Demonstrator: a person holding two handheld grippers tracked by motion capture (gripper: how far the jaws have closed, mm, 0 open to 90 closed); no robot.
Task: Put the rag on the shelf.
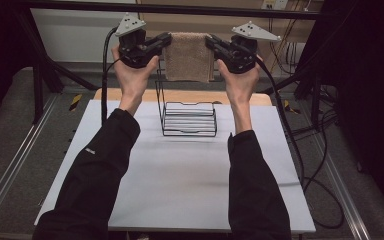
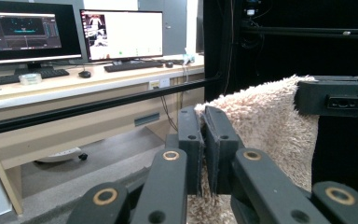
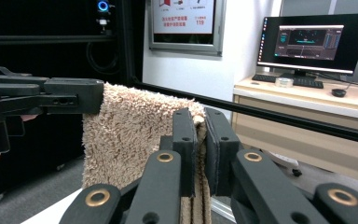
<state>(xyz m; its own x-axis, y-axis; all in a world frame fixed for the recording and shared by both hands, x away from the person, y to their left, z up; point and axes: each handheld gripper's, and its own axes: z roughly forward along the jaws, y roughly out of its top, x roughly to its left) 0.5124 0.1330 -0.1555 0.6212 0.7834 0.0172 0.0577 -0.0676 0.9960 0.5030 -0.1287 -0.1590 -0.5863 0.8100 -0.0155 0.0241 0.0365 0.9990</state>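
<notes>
**Towel held aloft above rack**

A shaggy beige towel (image 1: 189,56) is pinched at its top corners by the left tool (image 1: 166,41) and right tool (image 1: 211,42), hung flat, top edge level, above a black wire rack (image 1: 189,119) on the white bench (image 1: 180,175).

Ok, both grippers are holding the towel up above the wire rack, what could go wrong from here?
The left gripper and right gripper each pinch only a top corner of the towel, so a corner might slip free. Lowered unevenly, it could bunch or miss the wire rack. A snag might tip that light rack.
</notes>
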